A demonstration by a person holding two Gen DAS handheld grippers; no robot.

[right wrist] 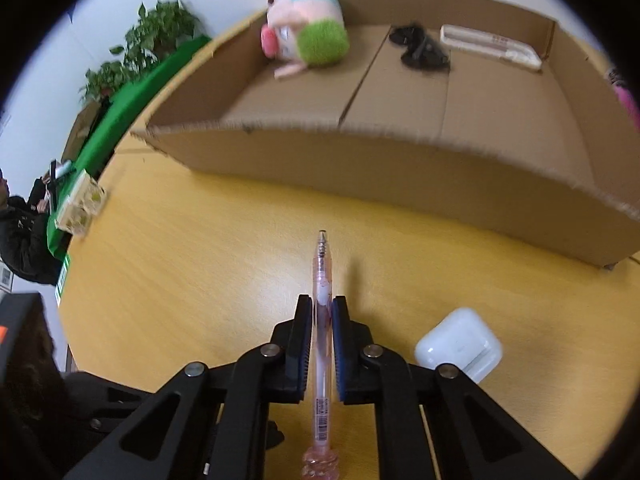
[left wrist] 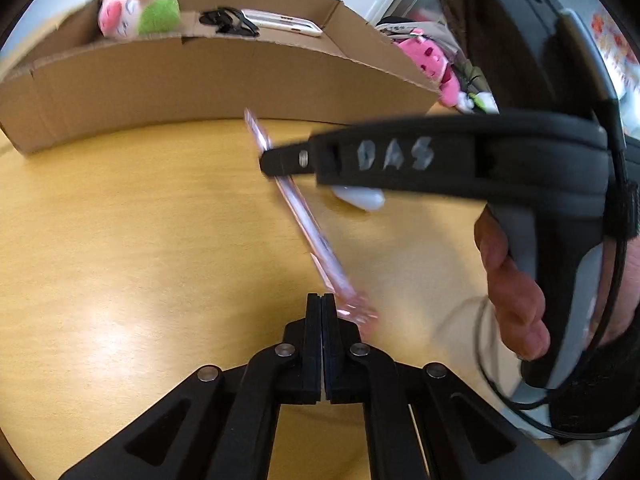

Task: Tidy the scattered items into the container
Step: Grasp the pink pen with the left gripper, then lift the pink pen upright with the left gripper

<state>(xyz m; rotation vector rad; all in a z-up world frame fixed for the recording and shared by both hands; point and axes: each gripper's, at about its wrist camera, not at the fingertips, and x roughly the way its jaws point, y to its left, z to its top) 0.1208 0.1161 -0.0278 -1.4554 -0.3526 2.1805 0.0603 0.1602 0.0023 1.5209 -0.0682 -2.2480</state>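
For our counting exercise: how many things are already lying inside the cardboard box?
3: a plush toy at the box's far left, a black tangled item at the middle back, a white flat case at the far right. The near wall may hide more.

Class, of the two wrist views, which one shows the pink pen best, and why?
The right wrist view: the pink pen is sharp and seen along its whole length, clamped in the right gripper, tip toward the cardboard box. In the left wrist view it is motion-blurred and partly hidden by that gripper.

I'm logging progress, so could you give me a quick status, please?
Right gripper shut on pink pen; left gripper shut, empty. Cardboard box ahead, path open.
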